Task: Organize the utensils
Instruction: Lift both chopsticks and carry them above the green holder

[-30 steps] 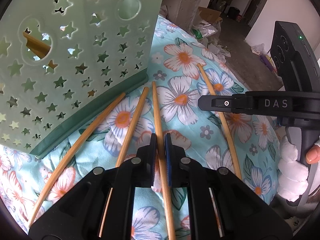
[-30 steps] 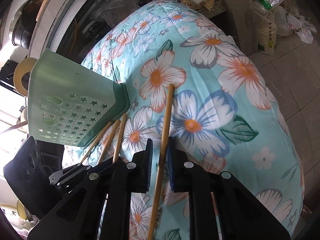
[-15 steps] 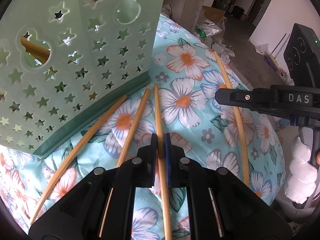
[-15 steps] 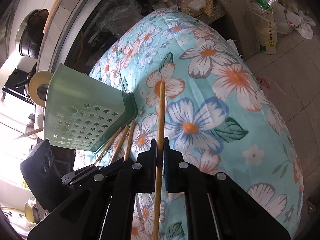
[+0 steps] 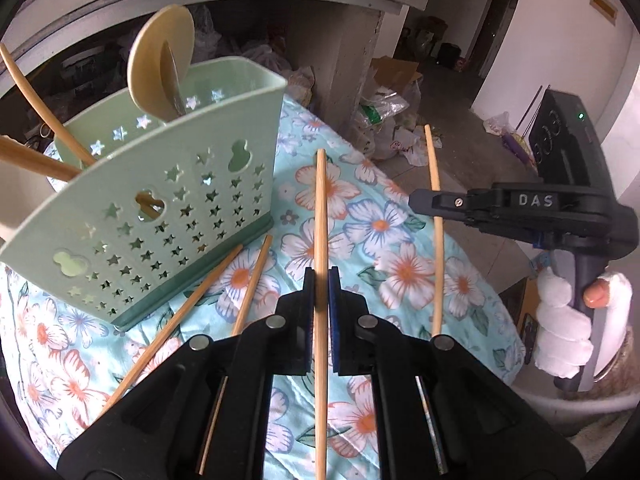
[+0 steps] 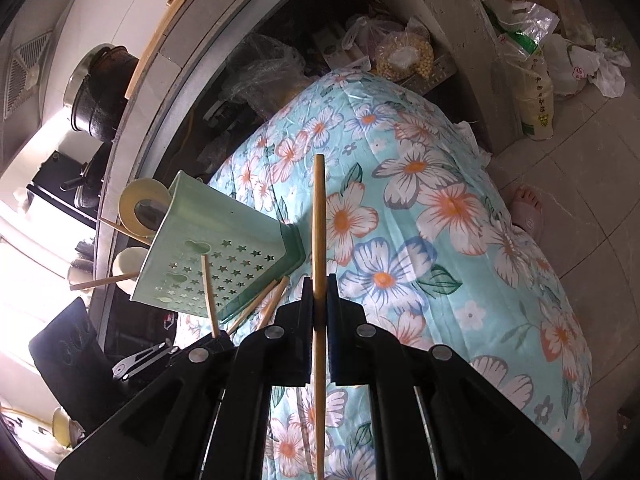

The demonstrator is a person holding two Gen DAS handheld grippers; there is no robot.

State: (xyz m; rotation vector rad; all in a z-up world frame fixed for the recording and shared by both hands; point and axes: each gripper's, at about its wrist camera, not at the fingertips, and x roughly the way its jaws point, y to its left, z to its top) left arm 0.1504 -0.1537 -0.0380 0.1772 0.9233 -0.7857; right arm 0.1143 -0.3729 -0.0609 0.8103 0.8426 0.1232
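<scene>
On the floral cloth point(image 5: 384, 240) stands the green star-holed holder point(image 5: 160, 216), two chopsticks point(image 5: 256, 276) lying at its base. Each gripper pinches one raised chopstick: left gripper point(image 5: 319, 280), right gripper point(image 6: 319, 292). Each should tip its stick upright, then lower it into a compartment.

Soft daylight fills both fisheye views, blowing out to white glare at nine o'clock in the right wrist picture, while the recess under the counter point(image 6: 256, 92) stays dim, straight edges bow toward the black vignetted corners, and focus stays fairly sharp throughout.
</scene>
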